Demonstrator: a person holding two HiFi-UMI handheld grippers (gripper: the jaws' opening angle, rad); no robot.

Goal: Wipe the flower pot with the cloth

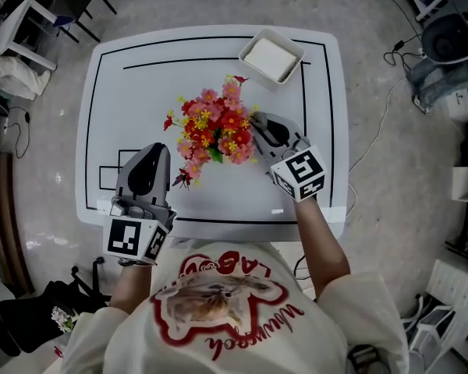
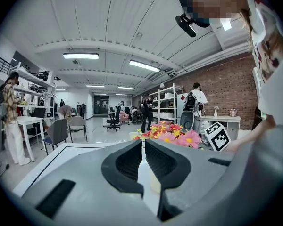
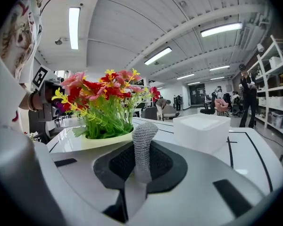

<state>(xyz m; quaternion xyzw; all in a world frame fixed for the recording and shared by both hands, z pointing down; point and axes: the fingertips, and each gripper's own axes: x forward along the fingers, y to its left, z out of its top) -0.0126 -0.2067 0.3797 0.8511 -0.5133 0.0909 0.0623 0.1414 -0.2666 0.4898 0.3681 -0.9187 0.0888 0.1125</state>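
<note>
Pink and red flowers (image 1: 213, 127) in pale pot (image 3: 108, 139), white tray (image 1: 285, 41) nearby

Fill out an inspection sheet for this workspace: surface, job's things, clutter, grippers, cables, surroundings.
Surface: white table with black outlines, on a grey floor.
Job's things: flower pot holding red, pink and yellow flowers, mid-table; grey knitted cloth standing up between the right gripper's jaws.
Clutter: white square tray at the table's far right corner.
Grippers: left gripper jaws shut, nothing held, left of the flowers; right gripper jaws shut on the cloth, close beside the pot.
Cables: loose cables on the floor right of the table.
Surroundings: shelves, chairs, brick wall, people standing about.
</note>
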